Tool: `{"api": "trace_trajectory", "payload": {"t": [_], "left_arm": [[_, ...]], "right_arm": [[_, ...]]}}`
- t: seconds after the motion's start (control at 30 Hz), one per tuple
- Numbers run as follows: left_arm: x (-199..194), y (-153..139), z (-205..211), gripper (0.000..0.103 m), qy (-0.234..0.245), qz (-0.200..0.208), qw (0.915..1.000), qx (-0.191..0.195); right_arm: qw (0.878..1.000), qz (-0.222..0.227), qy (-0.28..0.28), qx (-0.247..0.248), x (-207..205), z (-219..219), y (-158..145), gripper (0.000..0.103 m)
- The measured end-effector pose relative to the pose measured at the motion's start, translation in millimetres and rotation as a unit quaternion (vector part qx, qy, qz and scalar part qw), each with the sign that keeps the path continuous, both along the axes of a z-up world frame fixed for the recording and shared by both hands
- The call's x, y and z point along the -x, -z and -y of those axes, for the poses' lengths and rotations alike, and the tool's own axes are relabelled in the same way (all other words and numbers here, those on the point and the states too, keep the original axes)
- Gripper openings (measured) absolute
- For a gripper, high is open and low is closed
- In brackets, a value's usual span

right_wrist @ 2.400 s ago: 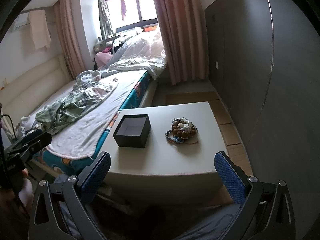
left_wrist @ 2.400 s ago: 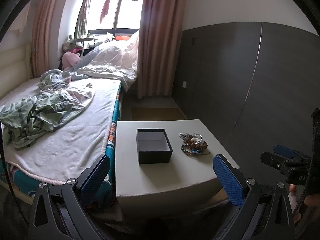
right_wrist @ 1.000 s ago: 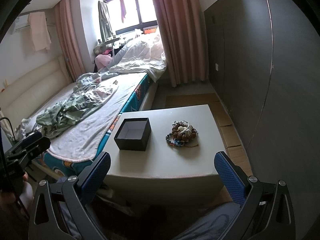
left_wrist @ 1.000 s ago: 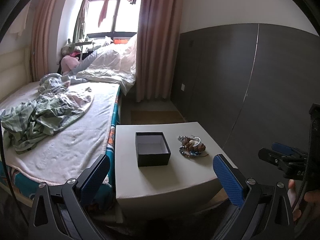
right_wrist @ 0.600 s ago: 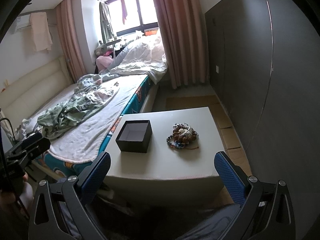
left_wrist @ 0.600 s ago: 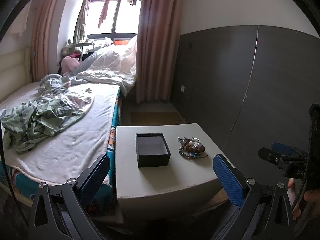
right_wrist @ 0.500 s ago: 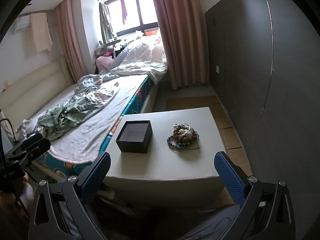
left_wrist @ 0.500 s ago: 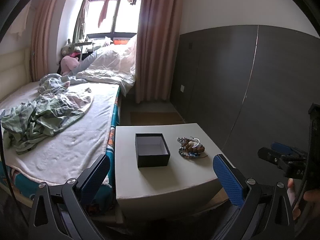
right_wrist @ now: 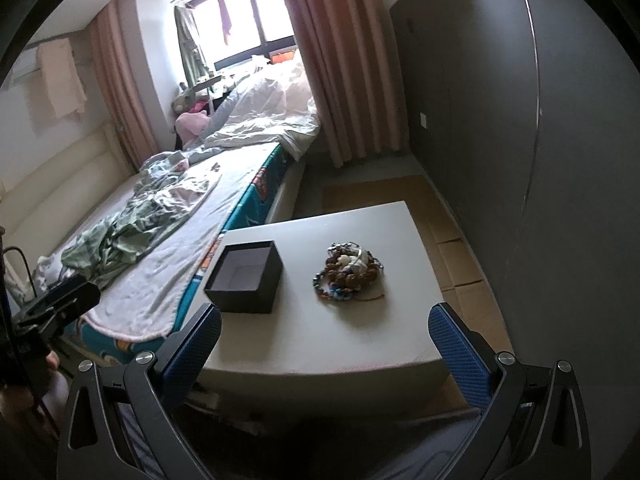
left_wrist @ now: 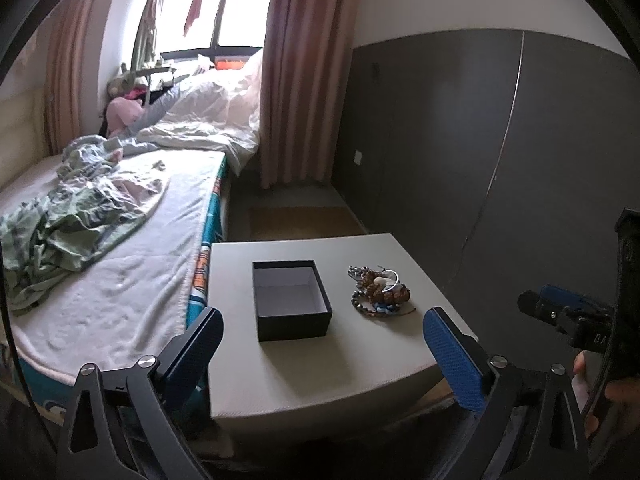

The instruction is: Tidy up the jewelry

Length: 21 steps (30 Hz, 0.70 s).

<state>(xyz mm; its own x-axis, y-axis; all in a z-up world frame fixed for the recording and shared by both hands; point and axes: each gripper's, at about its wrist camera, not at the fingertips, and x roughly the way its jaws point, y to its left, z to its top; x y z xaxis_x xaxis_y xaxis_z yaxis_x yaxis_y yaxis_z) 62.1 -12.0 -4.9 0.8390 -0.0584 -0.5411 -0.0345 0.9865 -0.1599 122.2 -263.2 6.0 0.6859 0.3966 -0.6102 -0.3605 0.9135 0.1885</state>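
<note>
An open black box with a pale inside stands on a white low table. A pile of bead bracelets and jewelry lies to its right. In the right wrist view the box is left of the jewelry pile. My left gripper is open and empty, held before the table's near edge. My right gripper is open and empty, also short of the table. Each gripper shows at the edge of the other's view.
A bed with rumpled green cloth and a white duvet runs along the table's left side. A dark grey wall stands on the right. Brown mats lie on the floor beyond the table, by pink curtains.
Both grippers have moved closer to the table and tilted down; the box and jewelry look larger. Nothing on the table has moved. Both grippers stay open.
</note>
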Motion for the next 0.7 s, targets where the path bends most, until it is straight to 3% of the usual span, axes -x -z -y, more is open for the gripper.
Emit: {"api": "trace_trajectory", "payload": {"t": [0.2, 0.3, 0.53, 0.7], "left_arm": [[-37, 15, 3, 0.086, 0.017, -0.028, 0.9994, 0.008], [-60, 24, 8, 0.078, 0.031, -0.049, 0.9982, 0.017], [-103, 40, 20, 0.061, 0.057, -0.084, 0.9945, 0.026], [-131, 47, 33, 0.055, 0.079, -0.101, 0.9914, 0.025]], "right_arm": [[1.000, -0.019, 0.007, -0.005, -30, 10, 15, 0.103], [0.999, -0.033, 0.008, -0.011, -45, 13, 24, 0.096], [0.997, -0.069, 0.005, -0.026, -77, 19, 44, 0.071], [0.995, -0.088, 0.014, -0.041, -98, 29, 58, 0.069]]}}
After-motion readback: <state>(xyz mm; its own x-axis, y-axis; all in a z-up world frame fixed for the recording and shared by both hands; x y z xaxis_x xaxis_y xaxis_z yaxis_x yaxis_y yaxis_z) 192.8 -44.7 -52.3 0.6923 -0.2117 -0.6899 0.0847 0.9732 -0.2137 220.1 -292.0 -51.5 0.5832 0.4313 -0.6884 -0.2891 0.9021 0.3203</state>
